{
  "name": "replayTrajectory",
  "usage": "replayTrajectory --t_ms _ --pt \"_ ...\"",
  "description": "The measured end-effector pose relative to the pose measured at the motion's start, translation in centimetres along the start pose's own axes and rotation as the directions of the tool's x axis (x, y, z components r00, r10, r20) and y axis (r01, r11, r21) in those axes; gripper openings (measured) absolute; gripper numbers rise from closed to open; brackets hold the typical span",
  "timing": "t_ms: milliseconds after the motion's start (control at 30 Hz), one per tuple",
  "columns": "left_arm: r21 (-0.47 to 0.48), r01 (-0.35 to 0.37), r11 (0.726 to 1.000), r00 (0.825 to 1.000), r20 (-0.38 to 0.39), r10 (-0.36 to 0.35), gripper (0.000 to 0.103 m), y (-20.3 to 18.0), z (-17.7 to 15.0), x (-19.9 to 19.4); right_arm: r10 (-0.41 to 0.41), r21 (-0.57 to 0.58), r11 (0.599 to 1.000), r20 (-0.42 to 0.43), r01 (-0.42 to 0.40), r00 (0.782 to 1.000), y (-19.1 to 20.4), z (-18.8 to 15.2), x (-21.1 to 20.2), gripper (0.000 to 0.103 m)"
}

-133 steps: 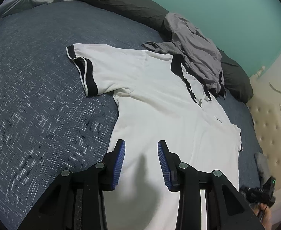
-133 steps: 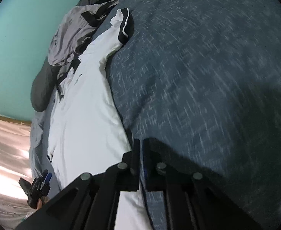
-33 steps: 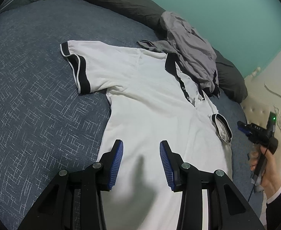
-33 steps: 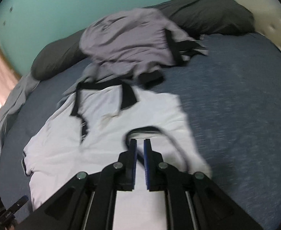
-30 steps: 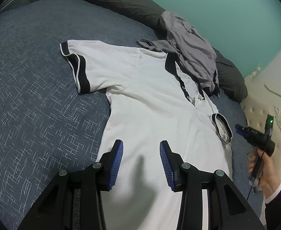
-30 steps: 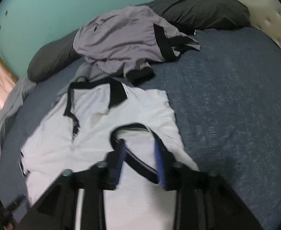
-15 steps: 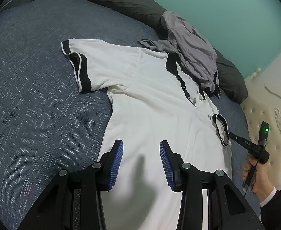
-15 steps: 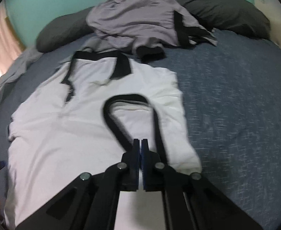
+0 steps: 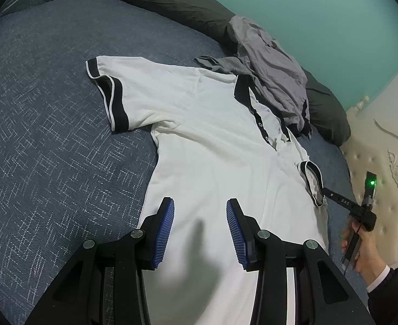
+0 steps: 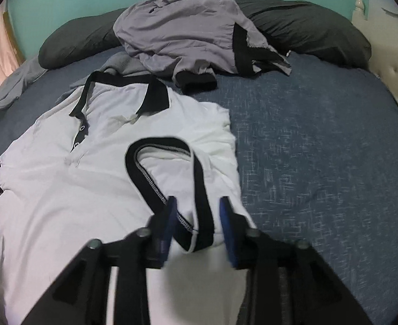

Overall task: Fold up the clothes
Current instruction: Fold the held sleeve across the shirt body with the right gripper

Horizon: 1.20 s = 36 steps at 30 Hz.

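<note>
1. I am folding the white polo shirt [image 9: 215,146], which lies face up in the middle of the bed [image 9: 50,149], its collar toward the head edge where the dark pillows [image 10: 307,32] run along the wall.

2. The step in hand is the sleeve fold. One sleeve [image 10: 169,178] already lies turned in over the chest, its black cuff forming a loop on the white cloth.

3. My right gripper [image 10: 196,227] sits at that cuff and its jaws are opening. The cuff's near end lies between them, but the pads stand clear of it on either side, so I judge this to be the release of the sleeve I laid down.

4. My left gripper [image 9: 200,227] hovers over the lower body of the shirt, jaws spread apart with nothing between them.

5. The other sleeve [image 9: 112,92] is spread flat out toward the bed's side edge, not yet folded.

6. Next, I reckon, I lift the right gripper clear without dragging the cuff, then send the left gripper to the flat sleeve's cuff, pinch it and carry it across onto the chest.

7. A crumpled grey garment [image 10: 188,29] lies by the pillows, touching the collar; I should keep it from snagging.
</note>
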<state>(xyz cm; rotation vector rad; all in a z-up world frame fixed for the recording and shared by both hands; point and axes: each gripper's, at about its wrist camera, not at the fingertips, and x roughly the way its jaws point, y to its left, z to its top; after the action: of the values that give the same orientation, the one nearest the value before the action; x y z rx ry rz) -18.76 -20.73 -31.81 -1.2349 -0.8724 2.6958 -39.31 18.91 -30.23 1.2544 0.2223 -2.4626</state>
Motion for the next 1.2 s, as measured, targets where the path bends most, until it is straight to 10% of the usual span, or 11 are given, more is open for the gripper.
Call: replayTrajectory --t_ms 133,333,1000,1067,1200 --pt "-0.004 0.001 1.0 1.0 -0.001 -0.001 0.044 0.1 0.1 -0.1 -0.017 -0.019 1.0 -0.023 0.017 1.0 0.2 -0.4 1.3 0.031" --pt "-0.007 0.006 1.0 1.0 0.001 -0.006 0.044 0.3 0.2 -0.2 0.031 -0.056 0.998 -0.024 -0.033 0.999 0.3 -0.8 1.0 0.002" --pt "-0.016 0.015 1.0 1.0 0.0 -0.015 0.045 0.3 0.2 -0.2 0.177 -0.093 0.978 -0.121 -0.189 0.977 1.2 -1.2 0.1 0.003" --pt "-0.018 0.014 1.0 1.0 0.0 -0.014 0.045 0.3 0.1 -0.2 0.203 -0.075 0.975 -0.07 -0.208 0.977 1.0 -0.7 -1.0 0.006" --pt "-0.019 0.015 1.0 1.0 -0.001 -0.015 0.045 0.3 0.2 -0.1 0.192 -0.074 0.978 -0.029 -0.194 0.981 1.3 0.5 -1.5 0.044"
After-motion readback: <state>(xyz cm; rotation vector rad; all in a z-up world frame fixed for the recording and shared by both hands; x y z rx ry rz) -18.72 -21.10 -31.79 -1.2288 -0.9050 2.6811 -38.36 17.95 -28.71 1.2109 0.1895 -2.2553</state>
